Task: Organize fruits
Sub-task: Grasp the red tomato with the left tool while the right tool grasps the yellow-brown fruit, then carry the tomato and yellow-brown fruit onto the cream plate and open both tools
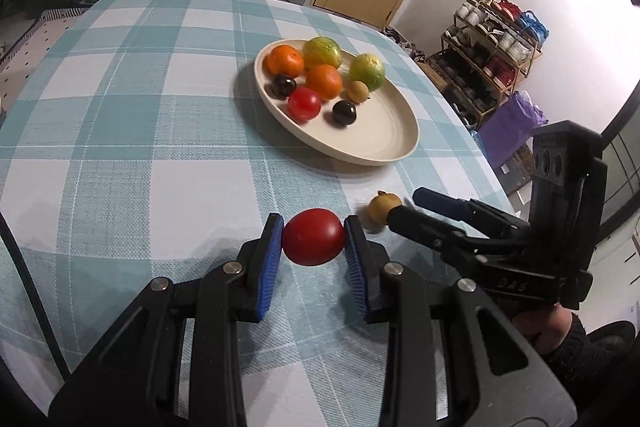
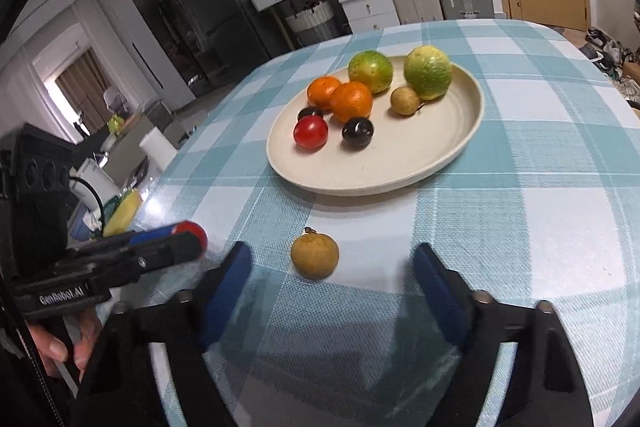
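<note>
Already eight fruits sit on the plate [image 2: 460,147]. Left gripper [image 1: 314,247] pinches a red tomato [image 1: 314,237]; right gripper [image 2: 332,275] stands spread around the brown fruit [image 2: 315,255] on the table, untouched.

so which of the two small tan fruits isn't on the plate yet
The tan fruit lying on the tablecloth between the right gripper's open fingers; the other tan one lies on the plate beside a green fruit.

dark fruit [image 2: 310,113] half hidden behind red tomato [image 2: 310,132].
</note>
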`<state>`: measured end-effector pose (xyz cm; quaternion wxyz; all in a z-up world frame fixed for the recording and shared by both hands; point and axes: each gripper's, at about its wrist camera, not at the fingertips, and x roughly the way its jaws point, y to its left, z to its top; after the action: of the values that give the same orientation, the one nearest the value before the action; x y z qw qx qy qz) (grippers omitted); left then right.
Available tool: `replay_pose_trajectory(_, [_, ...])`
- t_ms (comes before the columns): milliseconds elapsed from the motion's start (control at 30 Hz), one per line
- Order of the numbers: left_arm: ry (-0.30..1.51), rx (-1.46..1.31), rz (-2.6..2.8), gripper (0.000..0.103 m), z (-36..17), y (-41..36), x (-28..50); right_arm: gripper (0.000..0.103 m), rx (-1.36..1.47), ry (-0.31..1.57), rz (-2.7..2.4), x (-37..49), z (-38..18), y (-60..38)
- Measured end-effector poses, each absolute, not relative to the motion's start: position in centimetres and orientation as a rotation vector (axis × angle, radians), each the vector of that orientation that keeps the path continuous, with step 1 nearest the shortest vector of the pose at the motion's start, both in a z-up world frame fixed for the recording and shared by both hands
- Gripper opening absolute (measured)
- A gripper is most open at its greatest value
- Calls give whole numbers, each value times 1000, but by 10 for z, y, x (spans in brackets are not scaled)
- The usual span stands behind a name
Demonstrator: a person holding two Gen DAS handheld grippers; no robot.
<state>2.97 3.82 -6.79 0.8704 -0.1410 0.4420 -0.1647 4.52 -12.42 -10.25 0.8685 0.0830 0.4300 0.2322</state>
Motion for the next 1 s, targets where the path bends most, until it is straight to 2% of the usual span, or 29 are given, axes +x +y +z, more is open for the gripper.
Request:
replay_pose_trajectory(400, [945, -309, -329, 28, -75, 41, 41, 43, 121, 934, 521, 54, -110, -103])
replay_pose_trajectory(433, [942, -308, -328, 28, -74, 41, 41, 38, 120, 935, 520, 54, -110, -103])
replay_pose_trajectory(467, [939, -308, -328, 28, -73, 41, 41, 29, 118, 938, 521, 54, -110, -103])
replay_pose_trajectory(1000, [901, -301, -377, 28, -42, 4, 88, 29, 182, 822, 508, 66, -78, -140])
